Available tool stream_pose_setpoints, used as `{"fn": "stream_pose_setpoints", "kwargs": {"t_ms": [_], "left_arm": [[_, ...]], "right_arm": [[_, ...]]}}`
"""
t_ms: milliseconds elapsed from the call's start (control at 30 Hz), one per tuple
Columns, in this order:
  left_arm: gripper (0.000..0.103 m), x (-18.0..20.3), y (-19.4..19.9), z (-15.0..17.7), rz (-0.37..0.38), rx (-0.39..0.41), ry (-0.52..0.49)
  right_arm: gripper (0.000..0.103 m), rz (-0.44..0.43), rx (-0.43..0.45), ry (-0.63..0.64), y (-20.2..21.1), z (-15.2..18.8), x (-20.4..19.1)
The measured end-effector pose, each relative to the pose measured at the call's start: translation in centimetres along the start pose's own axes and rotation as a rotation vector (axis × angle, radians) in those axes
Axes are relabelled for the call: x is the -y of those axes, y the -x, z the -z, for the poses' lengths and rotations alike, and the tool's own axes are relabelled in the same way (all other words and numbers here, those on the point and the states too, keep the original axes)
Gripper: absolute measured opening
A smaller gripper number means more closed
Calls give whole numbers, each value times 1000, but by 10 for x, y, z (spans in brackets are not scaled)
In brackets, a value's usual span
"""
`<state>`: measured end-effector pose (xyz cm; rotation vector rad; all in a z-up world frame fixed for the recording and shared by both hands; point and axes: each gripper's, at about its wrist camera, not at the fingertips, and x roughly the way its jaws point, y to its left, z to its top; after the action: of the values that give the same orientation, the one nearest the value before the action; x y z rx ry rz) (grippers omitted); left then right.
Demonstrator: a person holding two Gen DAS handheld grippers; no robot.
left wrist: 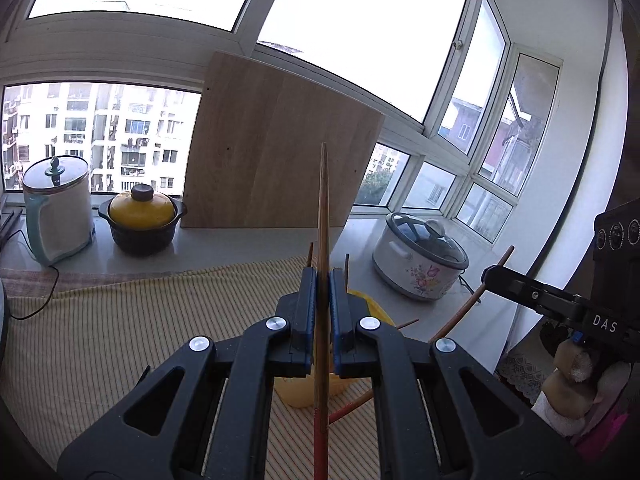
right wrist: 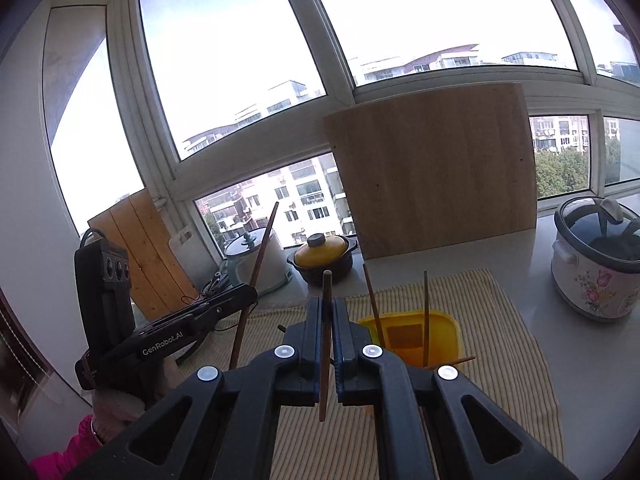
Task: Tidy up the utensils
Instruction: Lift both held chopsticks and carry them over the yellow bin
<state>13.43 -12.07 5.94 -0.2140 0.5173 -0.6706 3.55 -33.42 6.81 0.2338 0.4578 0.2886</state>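
Left gripper [left wrist: 323, 280], centre of the left wrist view: black fingers with blue pads are clenching a long brown wooden chopstick with a red lower end [left wrist: 323, 220]. The stick is standing nearly upright, tip reaching up across the pale wooden board [left wrist: 280, 148] that is leaning on the window sill.

Right gripper [right wrist: 328, 308], centre of the right wrist view: jaws are likewise clamping a second brown wooden chopstick [right wrist: 325, 344], gripped near its upper end, most of its length hanging below the pads.

Yellow plastic holder [right wrist: 412, 334], lower centre-right, is sitting on the yellow striped cloth [right wrist: 500, 344]. Two chopsticks are already standing in it, leaning on its walls; one more lies at its right edge.

Judgement: both sticks are being held vertical so they drop end-first into the holder.
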Motion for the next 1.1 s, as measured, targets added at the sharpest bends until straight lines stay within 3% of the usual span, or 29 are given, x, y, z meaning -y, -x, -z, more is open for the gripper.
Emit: {"fn": "stream_pose_setpoints", "kwargs": {"t_ms": [200,467,733,1100], "left_arm": [[4,23,-7,-8,43,21,-14],[4,57,-39,-12,22,42,-39],[4,75,-81,-14,-46,56,-65],[4,64,-125,-4,-167,82,-28]], "right_arm": [[2,6,46,-2,21,-16,12],[2,61,107,5,32,-31,27],[2,105,119,-16,22,-37,48],[2,129,61,-48,-2,-27,76]]}}
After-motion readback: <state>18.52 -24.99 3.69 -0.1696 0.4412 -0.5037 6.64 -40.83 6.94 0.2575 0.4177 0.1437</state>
